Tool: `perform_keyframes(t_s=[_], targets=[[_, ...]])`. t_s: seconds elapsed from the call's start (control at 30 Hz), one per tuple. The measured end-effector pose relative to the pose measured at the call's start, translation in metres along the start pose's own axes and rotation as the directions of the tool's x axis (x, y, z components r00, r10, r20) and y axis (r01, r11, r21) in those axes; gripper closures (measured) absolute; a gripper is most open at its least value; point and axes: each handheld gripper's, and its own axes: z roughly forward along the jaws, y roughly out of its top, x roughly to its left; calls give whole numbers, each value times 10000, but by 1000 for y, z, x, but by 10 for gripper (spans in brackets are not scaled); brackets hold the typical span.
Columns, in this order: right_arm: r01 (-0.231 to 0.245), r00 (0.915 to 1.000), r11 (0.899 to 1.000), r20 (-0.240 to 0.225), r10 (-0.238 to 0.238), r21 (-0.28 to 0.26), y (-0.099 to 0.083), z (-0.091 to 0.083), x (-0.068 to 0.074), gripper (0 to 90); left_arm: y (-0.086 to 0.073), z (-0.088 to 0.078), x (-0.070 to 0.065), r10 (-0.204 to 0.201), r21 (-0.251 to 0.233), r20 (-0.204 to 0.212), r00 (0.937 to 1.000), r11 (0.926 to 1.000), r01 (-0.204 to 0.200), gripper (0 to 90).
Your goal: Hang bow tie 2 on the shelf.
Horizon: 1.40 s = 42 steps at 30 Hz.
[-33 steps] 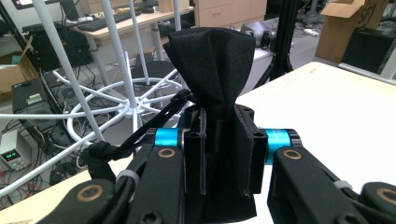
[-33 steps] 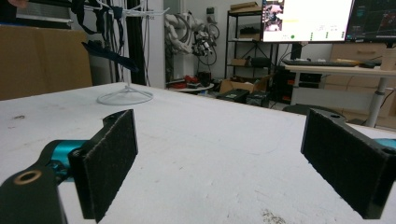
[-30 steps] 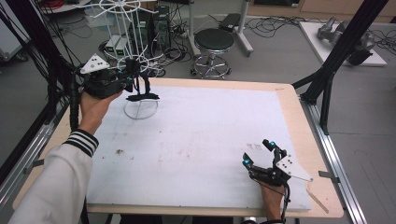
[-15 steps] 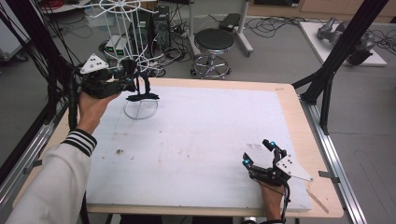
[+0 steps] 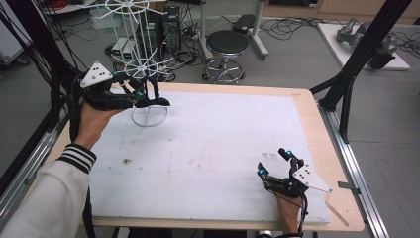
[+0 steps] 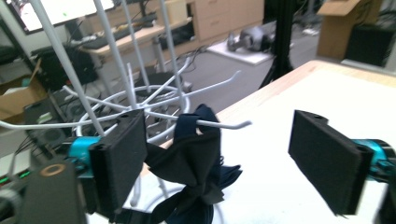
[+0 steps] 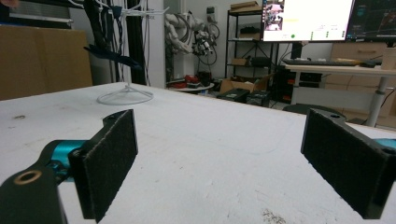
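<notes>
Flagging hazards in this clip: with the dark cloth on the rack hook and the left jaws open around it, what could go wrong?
The dark cloth hangs near the hook's free tip and may slide off. The left gripper sits among the white wire rack's prongs; withdrawing could snag one and tip the rack.

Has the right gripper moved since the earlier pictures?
No. The right gripper rests in the same place near the table's front right corner, jaws open.

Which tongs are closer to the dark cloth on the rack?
Left. The left tongs sit open around the dark cloth on the rack; the right tongs rest far across the table.
</notes>
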Motion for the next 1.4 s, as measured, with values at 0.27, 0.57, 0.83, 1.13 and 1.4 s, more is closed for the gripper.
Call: perform_keyframes(t_s=[0.27,0.57,0.83,1.13,1.4], targets=[[140,9999,9999,-3,-140,-11,0,0,-1,103,-25,-33,-22,486,-1469,227,9986,9881,-447,143],[61,10000,10000,-14,-61,49,0,0,1,103,-106,-61,-47,122,-1663,422,9990,9861,-50,143],[122,9999,9999,36,-122,35,0,1,1,103,-160,-77,-51,-753,-1906,312,9967,9784,798,144],[82,9999,10000,89,-82,57,0,0,1,103,-188,-75,-59,-939,-1900,257,9952,9770,971,143],[294,9995,9995,91,-295,130,0,1,3,103,-191,-78,-56,-1240,-2244,319,9918,9661,1280,144]])
